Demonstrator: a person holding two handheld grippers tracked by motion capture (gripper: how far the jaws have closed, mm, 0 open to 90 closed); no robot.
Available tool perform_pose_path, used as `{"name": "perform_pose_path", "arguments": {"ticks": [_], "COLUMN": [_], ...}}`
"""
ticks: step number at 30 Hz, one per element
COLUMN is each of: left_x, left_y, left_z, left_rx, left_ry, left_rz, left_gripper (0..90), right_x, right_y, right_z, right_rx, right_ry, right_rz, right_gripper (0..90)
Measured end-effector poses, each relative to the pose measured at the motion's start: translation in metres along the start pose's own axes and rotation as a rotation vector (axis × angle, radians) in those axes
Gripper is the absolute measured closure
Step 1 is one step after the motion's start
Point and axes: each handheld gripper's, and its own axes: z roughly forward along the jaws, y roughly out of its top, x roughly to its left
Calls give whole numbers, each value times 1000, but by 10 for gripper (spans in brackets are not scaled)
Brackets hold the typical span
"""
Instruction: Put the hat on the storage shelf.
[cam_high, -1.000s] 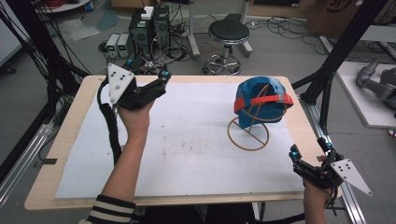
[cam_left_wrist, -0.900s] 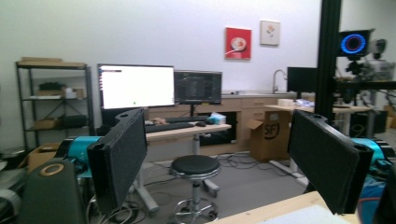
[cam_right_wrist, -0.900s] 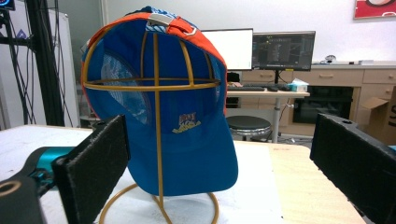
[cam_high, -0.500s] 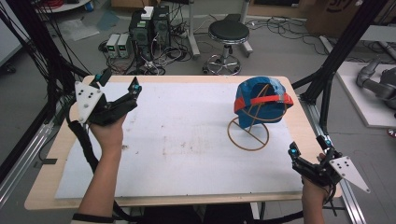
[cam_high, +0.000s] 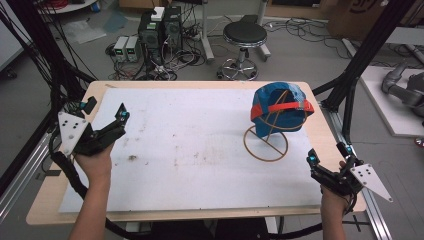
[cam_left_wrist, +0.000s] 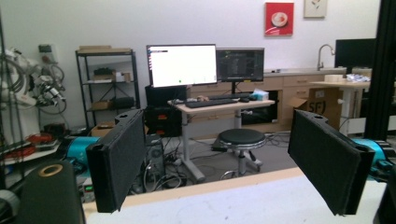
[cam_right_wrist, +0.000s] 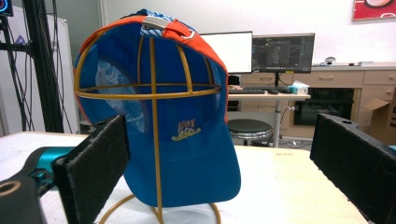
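A blue cap (cam_high: 280, 107) with an orange back strap hangs on a gold wire stand (cam_high: 265, 145) at the table's right back. In the right gripper view the cap (cam_right_wrist: 187, 140) stands straight ahead, its open back toward me, some way beyond the jaws. My right gripper (cam_high: 327, 153) rests near the table's right front corner, open and empty, pointing at the stand. My left gripper (cam_high: 106, 110) hovers over the table's left edge, far from the cap, jaws wide apart. The left gripper (cam_left_wrist: 224, 163) has nothing between its pads (cam_left_wrist: 119, 163).
A white mat (cam_high: 200, 150) covers most of the wooden table (cam_high: 50, 200). Black frame posts (cam_high: 360, 65) rise at the right and left sides. Behind the table stand a stool (cam_high: 244, 37) and computer boxes (cam_high: 160, 30) with cables on the floor.
My left hand has carried its open gripper from the back of the table leftward and lower, out to the left edge. The right gripper and the cap have stayed put.
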Motion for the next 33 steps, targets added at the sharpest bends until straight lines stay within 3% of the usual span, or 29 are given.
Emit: {"name": "perform_pose_path", "arguments": {"ticks": [9,14,17,20,26,28,33], "left_x": [24,33,36,37,39,40,38], "left_y": [-18,-26,-34,-41,-50,-52,-56], "left_z": [-21,-31,-36,-39,-43,-43,-42], "left_rx": [43,45,44,58,64,65,80], "left_ry": [59,74,121,140,147,131,88], "left_rz": [11,27,11,9,-8,-27,-27], "left_gripper": [192,192,197,196,192,190,181], "right_x": [-3,-5,-5,-5,-10,-12,-15], "right_y": [-1,-3,-4,-4,-5,-6,-7], "right_z": [6,10,12,13,10,9,8], "right_rx": [-2,7,5,1,3,5,3], "right_ry": [-2,-6,-1,5,-7,-12,-18], "right_rz": [-3,3,-4,-12,3,12,19], "right_gripper": [46,46,46,46,46,46,46]}}
